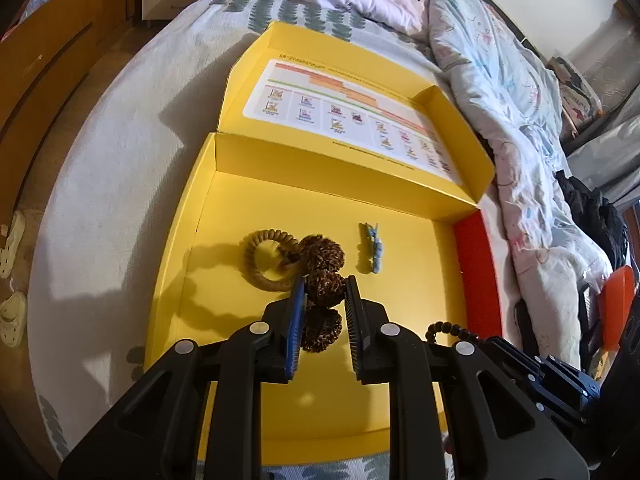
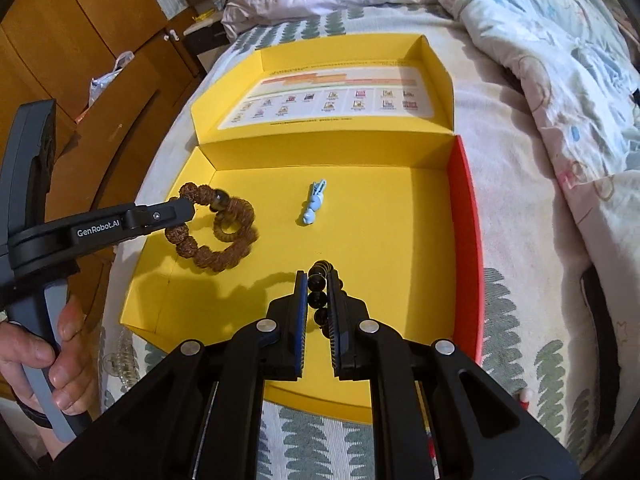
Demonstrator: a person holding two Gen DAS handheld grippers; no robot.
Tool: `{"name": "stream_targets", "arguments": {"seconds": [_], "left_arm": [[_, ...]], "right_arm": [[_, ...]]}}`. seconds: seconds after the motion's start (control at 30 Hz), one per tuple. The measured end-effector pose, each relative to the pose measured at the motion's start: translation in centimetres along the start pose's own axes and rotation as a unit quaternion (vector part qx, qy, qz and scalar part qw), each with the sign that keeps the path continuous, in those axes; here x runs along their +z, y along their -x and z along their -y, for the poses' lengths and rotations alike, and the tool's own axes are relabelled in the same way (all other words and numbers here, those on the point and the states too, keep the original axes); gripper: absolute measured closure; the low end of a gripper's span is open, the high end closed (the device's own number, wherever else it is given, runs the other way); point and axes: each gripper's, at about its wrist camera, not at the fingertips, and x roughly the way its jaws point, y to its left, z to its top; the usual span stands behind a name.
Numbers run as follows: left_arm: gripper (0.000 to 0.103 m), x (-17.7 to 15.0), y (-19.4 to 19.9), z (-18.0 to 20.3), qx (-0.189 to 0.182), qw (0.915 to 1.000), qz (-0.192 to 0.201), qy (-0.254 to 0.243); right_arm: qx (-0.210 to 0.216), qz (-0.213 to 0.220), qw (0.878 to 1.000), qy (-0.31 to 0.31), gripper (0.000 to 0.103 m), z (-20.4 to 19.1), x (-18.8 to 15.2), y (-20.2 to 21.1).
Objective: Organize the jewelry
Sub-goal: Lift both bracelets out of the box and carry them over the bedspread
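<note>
An open yellow box (image 1: 400,300) lies on the bed. My left gripper (image 1: 326,284) is shut on a bracelet of big rough brown beads (image 1: 322,258), which hangs a little above the box floor. A tan coil hair tie (image 1: 256,258) sits beside it and touches it. A small blue clip (image 1: 374,250) lies on the box floor further back. In the right wrist view my right gripper (image 2: 317,280) is shut on a string of small black beads (image 2: 320,267) over the box (image 2: 380,240). The left gripper (image 2: 188,210) reaches in from the left with the brown bracelet (image 2: 224,258).
The box lid (image 1: 340,108), with a printed chart inside, lies folded back behind the tray. A rumpled quilt (image 1: 500,92) fills the right side of the bed. Wooden cabinets (image 2: 80,20) stand on the left. A person's hand (image 2: 48,352) grips the left gripper's handle.
</note>
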Motion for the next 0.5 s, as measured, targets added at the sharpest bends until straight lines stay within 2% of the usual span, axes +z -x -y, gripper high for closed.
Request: {"name": "stream_targets", "arguments": {"seconds": [0.5], "left_arm": [[0.083, -1.7, 7.0, 2.0, -0.006, 0.9989, 0.043, -0.017]], "right_arm": [[0.010, 0.038, 0.999, 0.003, 0.093, -0.4, -2.0, 6.7]]}}
